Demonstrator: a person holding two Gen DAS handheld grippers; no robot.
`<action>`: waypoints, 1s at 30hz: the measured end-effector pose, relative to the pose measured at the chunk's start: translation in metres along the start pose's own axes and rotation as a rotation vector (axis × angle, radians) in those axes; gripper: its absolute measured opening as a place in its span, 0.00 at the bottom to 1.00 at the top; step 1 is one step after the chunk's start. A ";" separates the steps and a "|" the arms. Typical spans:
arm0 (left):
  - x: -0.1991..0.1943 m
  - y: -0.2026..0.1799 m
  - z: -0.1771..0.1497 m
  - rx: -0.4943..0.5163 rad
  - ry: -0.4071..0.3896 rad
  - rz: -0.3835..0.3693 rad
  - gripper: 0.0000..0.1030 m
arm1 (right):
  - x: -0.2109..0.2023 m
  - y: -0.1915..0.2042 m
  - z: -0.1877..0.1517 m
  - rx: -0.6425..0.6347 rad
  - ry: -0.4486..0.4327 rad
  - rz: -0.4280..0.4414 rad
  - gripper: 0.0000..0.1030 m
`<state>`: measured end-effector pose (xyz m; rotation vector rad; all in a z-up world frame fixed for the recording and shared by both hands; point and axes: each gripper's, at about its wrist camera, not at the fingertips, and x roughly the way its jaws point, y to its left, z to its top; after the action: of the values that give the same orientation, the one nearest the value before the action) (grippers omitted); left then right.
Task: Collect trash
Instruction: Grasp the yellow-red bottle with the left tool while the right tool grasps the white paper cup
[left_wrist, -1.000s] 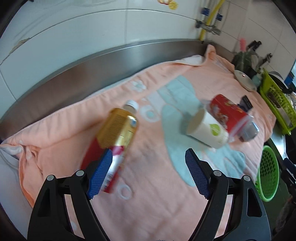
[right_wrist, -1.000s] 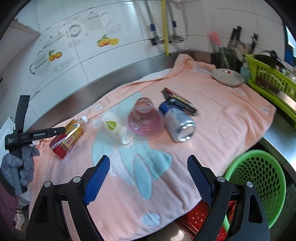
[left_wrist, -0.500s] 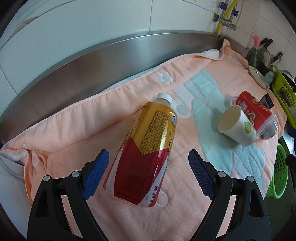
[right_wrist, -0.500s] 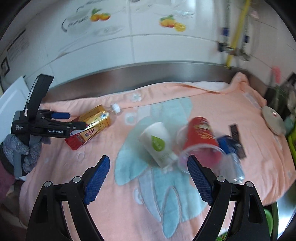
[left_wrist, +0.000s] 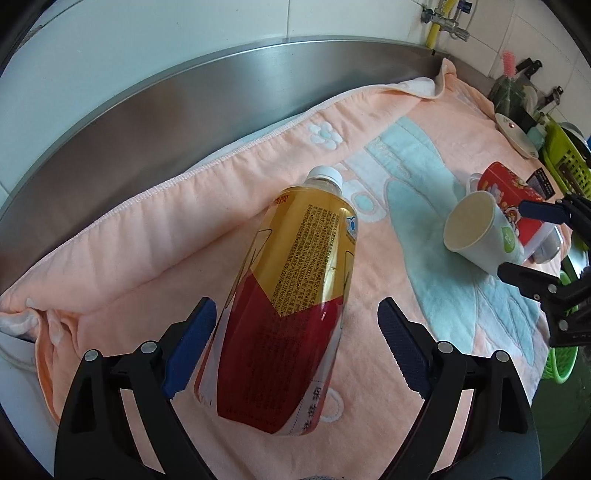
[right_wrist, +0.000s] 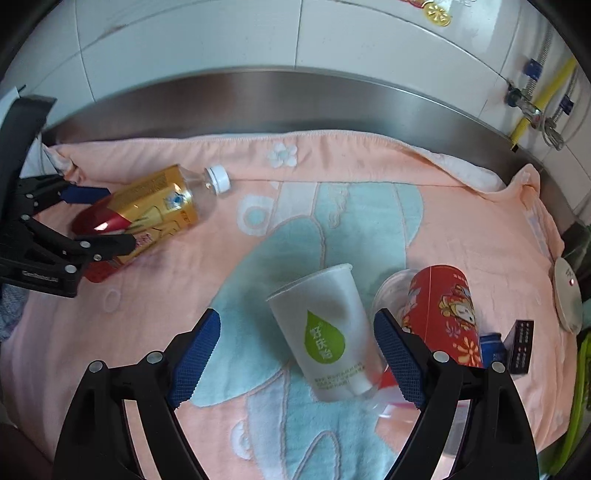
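So both pairs of fingers are lined up over a piece of trash on the bench, which is covered by a peach towel (left_wrist: 155, 229). The left gripper (left_wrist: 295, 343) has its fingers spread wide, with the bottle (left_wrist: 291, 306) lying on its side between them. The red bottom end sits right in the gap, the white cap points away from the fingertips, and neither pad is pressing on it yet. It looks like an empty plastic bottle with a glossy label, so I'd guess light, a bit slick and squashy; grabbing across the fat red part of the body seems safest.

The right gripper (right_wrist: 297, 354) is spread too, and the paper cup (right_wrist: 325, 332) lies tipped over between its fingers, closer to the right finger, rim pointing away. My read is it's super light and crushes easily, so go gently across the middle of the wall. Just beyond the right finger there's a red can (right_wrist: 443, 310), seemingly touching the cup, so it may get nudged.
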<state>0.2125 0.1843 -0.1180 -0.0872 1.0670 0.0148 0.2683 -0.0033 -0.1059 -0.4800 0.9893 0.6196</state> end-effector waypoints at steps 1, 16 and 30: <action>0.001 0.001 0.001 -0.002 0.002 -0.002 0.85 | 0.004 0.000 0.000 -0.007 0.011 0.002 0.80; 0.025 -0.004 0.007 0.031 0.046 -0.020 0.84 | 0.044 0.007 -0.001 -0.124 0.136 -0.101 0.64; 0.038 -0.008 0.012 0.044 0.051 0.020 0.70 | -0.013 0.013 -0.015 0.120 -0.031 0.004 0.60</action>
<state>0.2417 0.1764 -0.1451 -0.0373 1.1191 0.0069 0.2449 -0.0070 -0.1029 -0.3613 0.9916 0.5658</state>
